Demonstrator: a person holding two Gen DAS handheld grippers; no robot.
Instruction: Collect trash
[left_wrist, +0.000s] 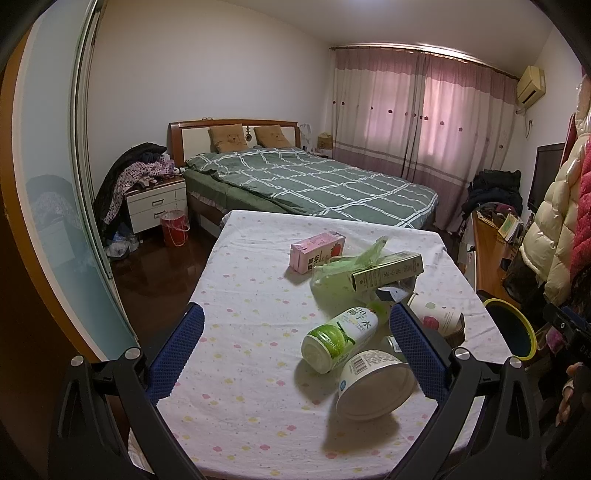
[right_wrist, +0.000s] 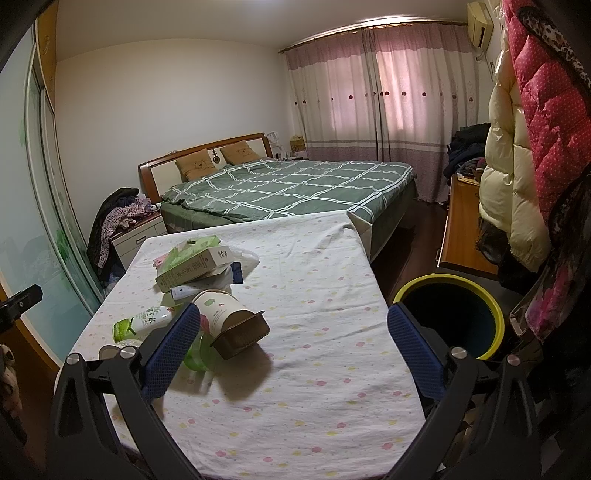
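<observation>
Two blue-padded grippers, left gripper (left_wrist: 297, 345) and right gripper (right_wrist: 293, 343), both spread wide, holding nothing.
Trash lies on the dotted white tablecloth (right_wrist: 314, 369); yellow-rimmed round bin (right_wrist: 448, 317) at three o'clock, beside the table.

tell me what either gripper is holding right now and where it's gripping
Nothing is held. The left gripper and the right gripper are both open above the table, with the trash lying loose on it.

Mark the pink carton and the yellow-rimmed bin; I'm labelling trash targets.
pink rectangular drink carton (left_wrist: 317, 252), left wrist view, on its pink side face
yellow-rimmed round bin (right_wrist: 496, 320), right wrist view, on its rim
</observation>
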